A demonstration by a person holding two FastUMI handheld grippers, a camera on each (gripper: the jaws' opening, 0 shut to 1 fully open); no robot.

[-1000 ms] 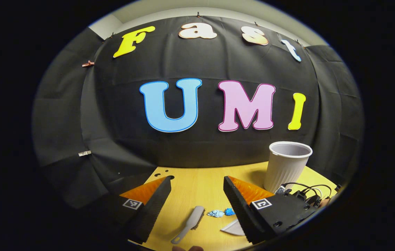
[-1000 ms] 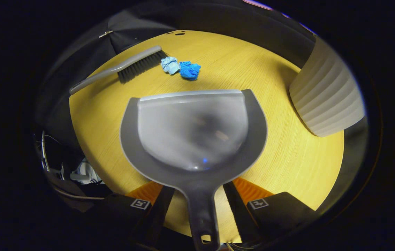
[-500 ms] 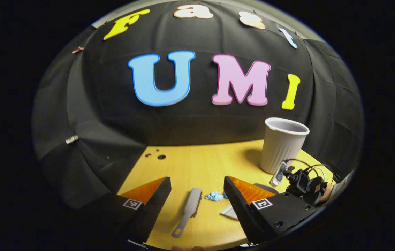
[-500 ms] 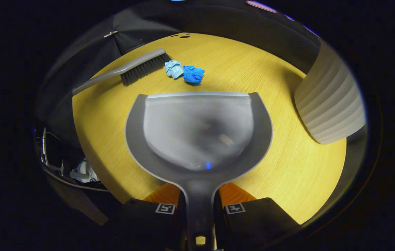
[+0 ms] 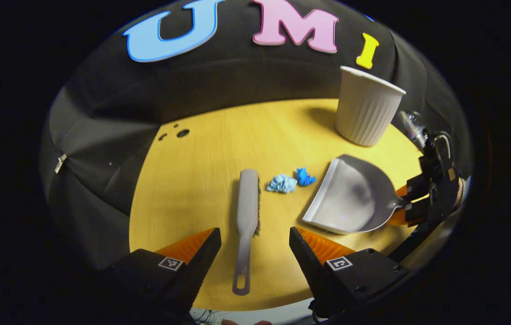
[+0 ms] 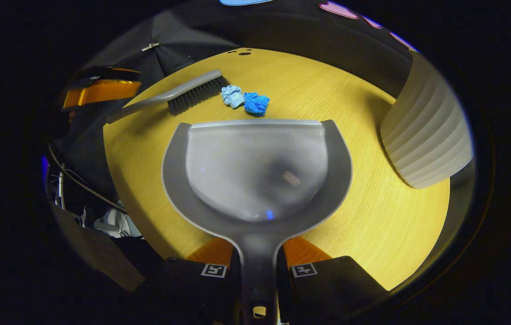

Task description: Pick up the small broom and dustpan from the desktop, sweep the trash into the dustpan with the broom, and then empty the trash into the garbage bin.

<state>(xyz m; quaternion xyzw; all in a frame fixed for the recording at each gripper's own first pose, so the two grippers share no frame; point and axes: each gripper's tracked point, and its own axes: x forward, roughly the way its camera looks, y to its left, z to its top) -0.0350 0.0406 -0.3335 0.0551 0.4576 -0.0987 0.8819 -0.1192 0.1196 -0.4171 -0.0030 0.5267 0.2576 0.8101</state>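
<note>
Dustpan handle between right gripper fingers, unlabelled broom

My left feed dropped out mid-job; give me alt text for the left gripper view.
The open left gripper hovers over the broom handle on the desk. Two paper wads lie between the broom and the dustpan, which the right gripper grips; a bin stands behind.

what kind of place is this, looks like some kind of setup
Probably a staged recording booth: a black cloth wall behind a small wooden desk, with a broom, dustpan and bin laid out.
</note>
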